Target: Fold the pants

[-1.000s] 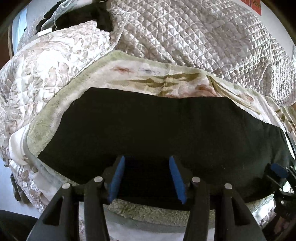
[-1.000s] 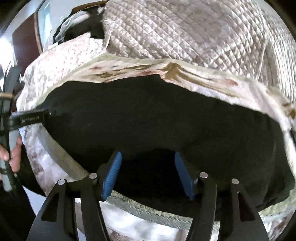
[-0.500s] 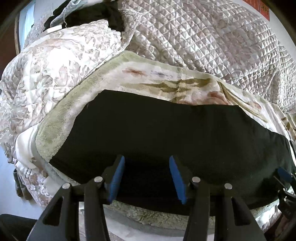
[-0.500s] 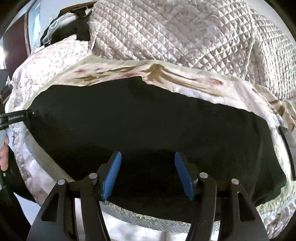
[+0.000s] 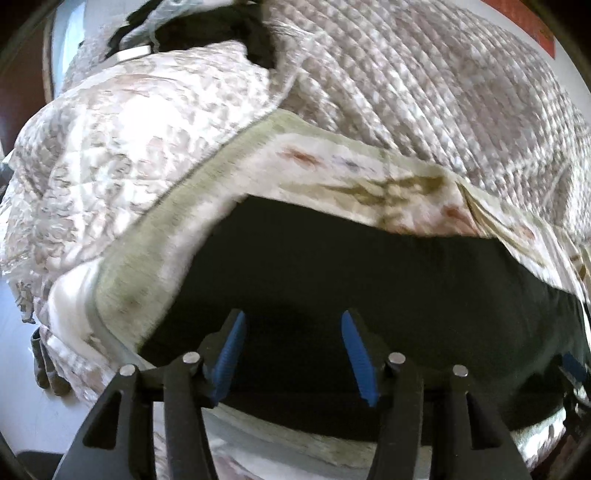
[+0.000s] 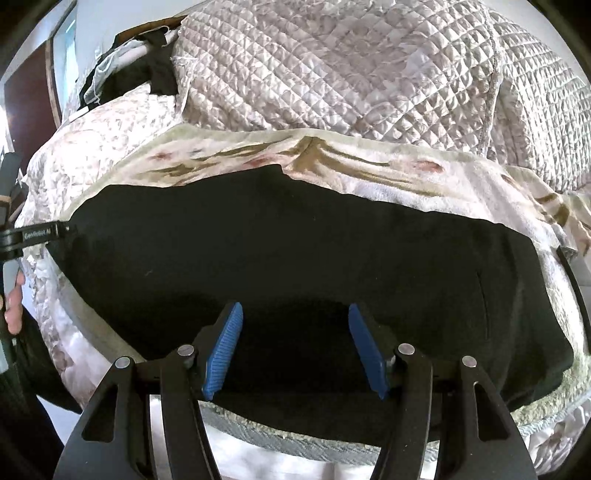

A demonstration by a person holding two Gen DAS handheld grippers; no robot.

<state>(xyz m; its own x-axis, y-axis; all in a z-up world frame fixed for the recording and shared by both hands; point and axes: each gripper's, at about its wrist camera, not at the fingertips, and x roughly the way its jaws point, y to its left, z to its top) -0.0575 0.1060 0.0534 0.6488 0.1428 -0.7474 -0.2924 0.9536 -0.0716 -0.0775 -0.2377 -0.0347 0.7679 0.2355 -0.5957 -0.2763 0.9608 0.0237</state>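
Pants [image 6: 295,258], black and flattened, lay across the near part of a bed, on a pale floral blanket [image 6: 369,173] with a greenish fringed border. Their long axis ran left to right across both wrist views, crosswise to the fingers of both grippers. The near long edge lay just ahead of and below both sets of blue pads; the far edge lay toward the heaped bedding. One short end showed at the right of the right wrist view, the other at the left of the left wrist view.

Behind the blanket rose a diamond-quilted cover [image 6: 351,74], with a leaf-patterned quilt [image 5: 110,147] to the left. A dark garment [image 5: 221,33] sat at the head of the bed. A light wall and a dark brown panel framed the left of the room.

The left gripper [image 5: 291,354] hovered over the near edge toward the left end of the pants, its jaws spread and holding nothing. The right gripper [image 6: 295,347] hovered over the same edge further to the right, jaws likewise spread and empty. Judged by position, each gripper was nearest its own half, so the next move appeared to depend on both descending onto the near edge. The left wrist view was blurred, so contact with the cloth could not be confirmed.
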